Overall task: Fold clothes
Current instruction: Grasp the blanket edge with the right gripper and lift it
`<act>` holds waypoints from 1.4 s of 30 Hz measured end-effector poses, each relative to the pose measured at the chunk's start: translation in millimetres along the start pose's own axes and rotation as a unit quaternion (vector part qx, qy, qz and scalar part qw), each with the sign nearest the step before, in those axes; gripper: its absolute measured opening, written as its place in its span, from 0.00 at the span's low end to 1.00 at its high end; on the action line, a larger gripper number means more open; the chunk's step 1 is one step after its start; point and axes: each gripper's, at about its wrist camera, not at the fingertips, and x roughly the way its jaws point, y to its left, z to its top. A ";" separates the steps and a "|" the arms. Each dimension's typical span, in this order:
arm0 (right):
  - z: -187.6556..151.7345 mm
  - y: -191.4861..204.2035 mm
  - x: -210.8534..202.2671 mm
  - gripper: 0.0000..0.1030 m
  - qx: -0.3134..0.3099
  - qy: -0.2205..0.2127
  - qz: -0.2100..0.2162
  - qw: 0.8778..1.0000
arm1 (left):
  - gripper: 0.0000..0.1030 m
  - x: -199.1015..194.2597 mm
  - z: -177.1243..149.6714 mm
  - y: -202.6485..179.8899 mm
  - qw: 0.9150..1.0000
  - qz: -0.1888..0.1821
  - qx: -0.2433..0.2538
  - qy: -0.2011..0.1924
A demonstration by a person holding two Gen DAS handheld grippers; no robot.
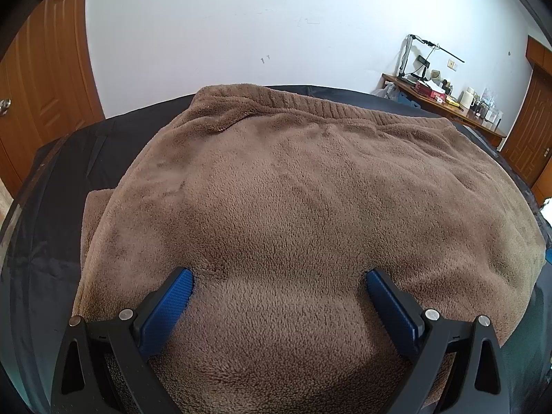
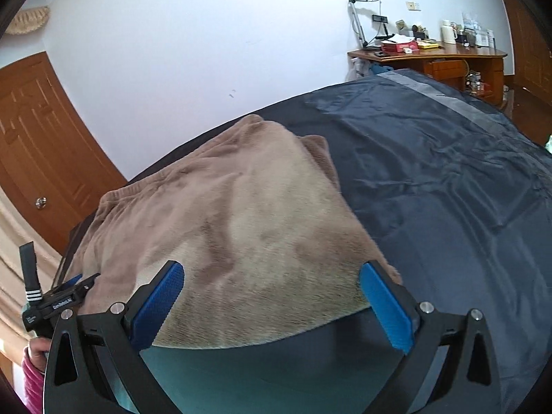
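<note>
I see a brown fleece garment with a ribbed hem [image 1: 293, 186] lying spread over a dark, shiny sheet [image 1: 51, 241] that covers the work surface. The ribbed band runs along the far edge in the left wrist view, and a second layer of the same fleece pokes out under the near-left side.

My left gripper [image 1: 279, 283] sits low over the near part of the garment, its jaws wide apart, nothing between them but the fleece surface below. Its blue textured pads [image 1: 165, 310] seem to press into the pile, the tips sunk slightly in the fabric.

My right gripper [image 2: 270, 276] hangs at the near edge of the same garment [image 2: 224, 224], jaws also wide apart and holding nothing. The fleece edge runs between the two blue pads [image 2: 386, 310], and the right-hand pad lies just beside the garment's near-right corner. In this view the left gripper [image 2: 69, 289] shows at the far left, held by a hand [image 2: 38, 348] in a pink sleeve [image 2: 31, 379].

Behind the sheet stand a white wall [image 1: 241, 27], a brown wooden door [image 2: 38, 145] and a cluttered wooden desk [image 2: 431, 58].
</note>
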 end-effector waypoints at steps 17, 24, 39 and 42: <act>-8.5 -30.4 3.4 0.99 0.089 0.018 0.035 0.995 | 0.99 0.4 0.2 0.0 1.000 0.000 0.000 0.000; -9.3 -32.9 14.1 0.99 0.112 0.027 0.038 0.993 | 0.99 0.5 0.2 -0.2 1.000 0.000 0.000 0.000; 5.8 -30.3 35.2 0.75 0.115 0.007 0.006 0.993 | 0.99 0.6 0.0 -0.7 1.000 0.000 0.000 0.000; 4.7 -35.1 35.1 0.56 0.120 0.004 -0.003 0.993 | 0.99 0.6 -0.2 -0.7 1.000 0.000 0.000 0.000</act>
